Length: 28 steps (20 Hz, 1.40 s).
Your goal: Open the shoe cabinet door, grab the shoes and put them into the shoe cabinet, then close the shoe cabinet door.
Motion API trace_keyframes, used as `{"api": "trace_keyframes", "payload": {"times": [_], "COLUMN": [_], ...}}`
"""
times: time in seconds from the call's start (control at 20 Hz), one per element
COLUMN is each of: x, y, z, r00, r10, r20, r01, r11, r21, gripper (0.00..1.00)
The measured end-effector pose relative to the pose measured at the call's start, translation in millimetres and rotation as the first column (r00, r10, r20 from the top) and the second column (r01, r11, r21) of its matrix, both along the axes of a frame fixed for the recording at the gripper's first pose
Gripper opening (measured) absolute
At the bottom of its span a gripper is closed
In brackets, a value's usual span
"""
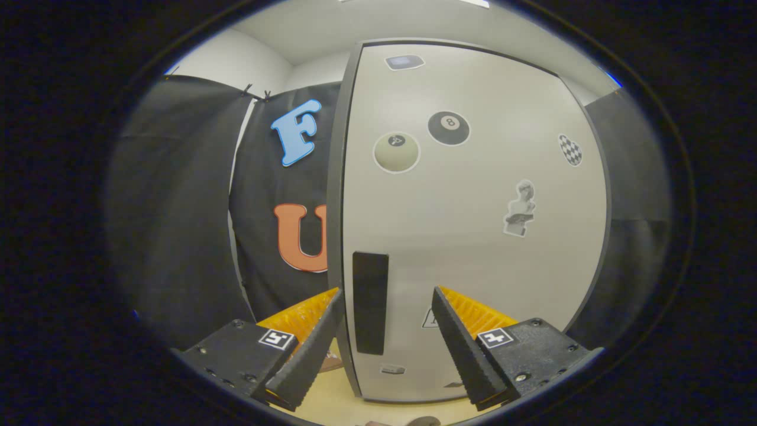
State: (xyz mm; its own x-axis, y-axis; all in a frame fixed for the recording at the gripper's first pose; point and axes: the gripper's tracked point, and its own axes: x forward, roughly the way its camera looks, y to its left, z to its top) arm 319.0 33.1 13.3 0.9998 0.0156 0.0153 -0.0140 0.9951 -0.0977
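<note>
Fingers (pixel 307 331) sit nearest us, spread wide, nothing pinched between them. Gripper (pixel 387 299) is lined up so the gap straddles the door's (pixel 473 236) left edge: left finger is out past the edge, right finger is in front of the door face. Our read: that's a setup to close on the edge or the handle (pixel 370 303) and swing the door, so we're at the opening step, or possibly the closing one; we can't tell which from this alone.

Handle is a dark vertical strip, recessed or flat, can't tell, just inside the left edge, between the fingers and slightly beyond the tips. No contact visible yet.

Door is a pale slab, long axis vertical, standing upright, face toward us. Dark frame strip (pixel 336 195) runs down its left side. Whether the door is fully shut or slightly ajar is unclear.

Stickers on the face: two billiard balls (pixel 448 128) up high, a bust figure (pixel 520 208) mid-right, a checkered one (pixel 570 149) near the right edge.

Wooden floor (pixel 337 402) shows below the door. Shoes aren't something we can place; a dark blob by the floor is too cropped to call.

Risk as we judge it: thin edge, so a shallow bite could slip.
</note>
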Motion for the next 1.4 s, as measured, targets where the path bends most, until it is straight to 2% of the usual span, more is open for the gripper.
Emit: {"api": "trace_keyframes", "payload": {"times": [0.15,0.25,0.3,0.35,0.4,0.5,0.8,1.2,1.4], "x": [15.5,18.8,20.3,20.7,18.7,18.0,-3.0,-56.0,-82.0], "y": [4.8,7.4,13.2,17.8,15.7,12.1,15.1,14.2,6.1], "z": [-8.6,-10.9,-11.4,-16.8,-24.2,-26.9,-28.5,-27.3,-27.6], "r00": [0.999,0.997,0.996,0.994,0.995,0.997,0.992,0.980,0.978], "r10": [0.018,0.032,0.063,0.074,0.039,0.020,0.093,0.172,0.184], "r20": [-0.047,-0.066,-0.065,-0.079,-0.094,-0.078,-0.091,-0.105,-0.095], "r01": [-0.017,-0.026,-0.058,-0.069,-0.038,-0.026,-0.094,-0.168,-0.181], "r11": [0.999,0.997,0.995,0.996,0.999,0.998,0.996,0.985,0.982], "r21": [0.033,0.076,0.076,0.056,0.015,-0.065,-0.006,0.039,0.046], "gripper": [0.94,0.81,0.72,0.59,0.46,0.38,0.32,0.29,0.27]}}
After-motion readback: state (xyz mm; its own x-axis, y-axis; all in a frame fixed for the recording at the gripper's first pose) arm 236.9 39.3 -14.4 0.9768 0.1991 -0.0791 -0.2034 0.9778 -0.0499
